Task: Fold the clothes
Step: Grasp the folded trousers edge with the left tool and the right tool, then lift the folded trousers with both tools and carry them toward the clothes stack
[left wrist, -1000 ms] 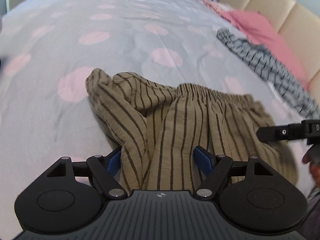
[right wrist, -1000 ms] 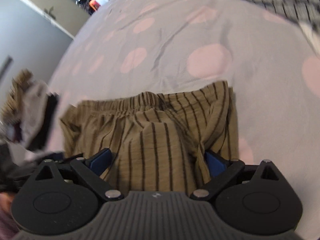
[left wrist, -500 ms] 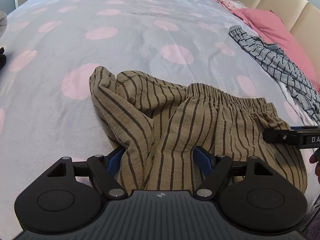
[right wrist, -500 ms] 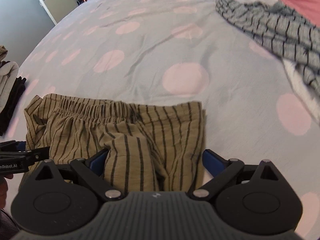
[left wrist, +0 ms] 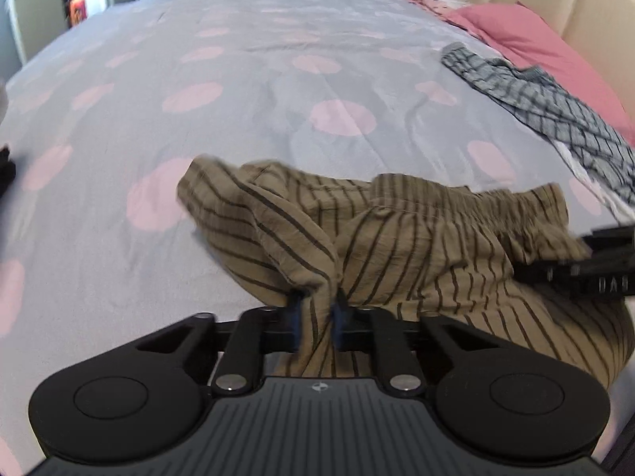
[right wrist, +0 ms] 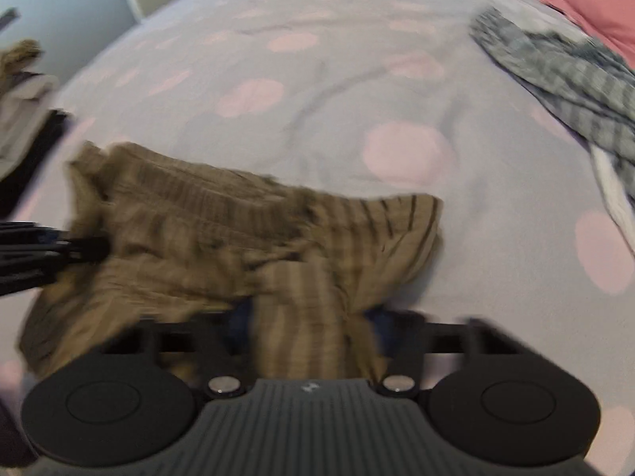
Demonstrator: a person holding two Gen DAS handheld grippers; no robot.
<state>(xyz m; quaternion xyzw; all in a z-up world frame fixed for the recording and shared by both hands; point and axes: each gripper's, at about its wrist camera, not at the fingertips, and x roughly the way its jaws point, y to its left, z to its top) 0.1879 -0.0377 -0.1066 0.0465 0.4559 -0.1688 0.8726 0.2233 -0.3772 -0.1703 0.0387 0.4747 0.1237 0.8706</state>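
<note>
You're working over the bed (left wrist: 246, 91), its grey cover dotted with pink, and the tan striped shorts (left wrist: 416, 246) lie crumpled across its near edge, at 6 o'clock in both wrist views. A grey checked garment (left wrist: 547, 103) sits well apart at 2 o'clock, beside a pink pillow (left wrist: 528, 35).

Both your hands point steeply down at the near hem of the shorts. Your left gripper (left wrist: 316, 319) has its jaws closing, and the blue pads already pinch a bunched fold of striped cloth between them. Your right gripper (right wrist: 305, 329) is also closing; cloth fills the gap between its pads, though the blur hides how firmly they press.

A second ago both pairs of jaws stood wide, straddling the flat hem. Since then the fabric has been drawn up into a ridge at each gripper, and the shorts look more gathered.
</note>
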